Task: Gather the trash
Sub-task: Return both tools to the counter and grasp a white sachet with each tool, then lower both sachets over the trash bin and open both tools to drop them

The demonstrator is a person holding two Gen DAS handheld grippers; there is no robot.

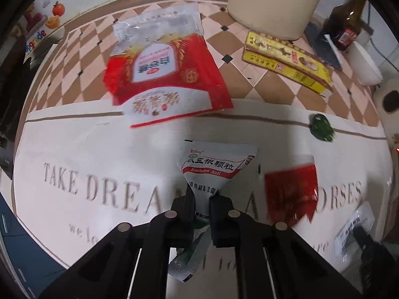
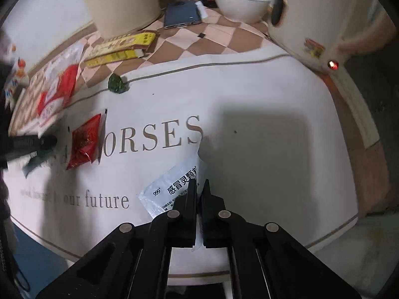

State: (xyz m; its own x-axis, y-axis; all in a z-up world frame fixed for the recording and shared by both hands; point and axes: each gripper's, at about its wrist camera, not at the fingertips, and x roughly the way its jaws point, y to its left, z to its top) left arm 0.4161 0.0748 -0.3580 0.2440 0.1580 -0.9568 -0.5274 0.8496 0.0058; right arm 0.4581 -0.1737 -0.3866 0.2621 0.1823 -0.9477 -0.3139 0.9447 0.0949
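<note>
My left gripper [image 1: 202, 199] is shut on a white-and-green Banlangen sachet [image 1: 212, 167], held above the white mat [image 1: 74, 149]. My right gripper [image 2: 198, 186] is shut on a silver 999 sachet [image 2: 172, 189] just over the mat [image 2: 274, 149]. More trash lies around: a small red wrapper [image 1: 290, 194] [image 2: 84, 140], a green crumpled wrapper [image 1: 321, 127] [image 2: 116, 83], a big red-and-white bag [image 1: 164, 74] [image 2: 57, 92] and a yellow box [image 1: 286, 59] [image 2: 119, 48]. The left gripper shows at the left edge of the right wrist view [image 2: 47, 142].
A cream bin [image 1: 274, 2] [image 2: 122, 2] stands at the back on the checkered cloth. Near it are a phone [image 2: 182, 15], a white bowl [image 2: 242, 3], a dark bottle [image 1: 349, 20] and a white rice cooker [image 2: 311, 17]. The mat's front edge drops off near me.
</note>
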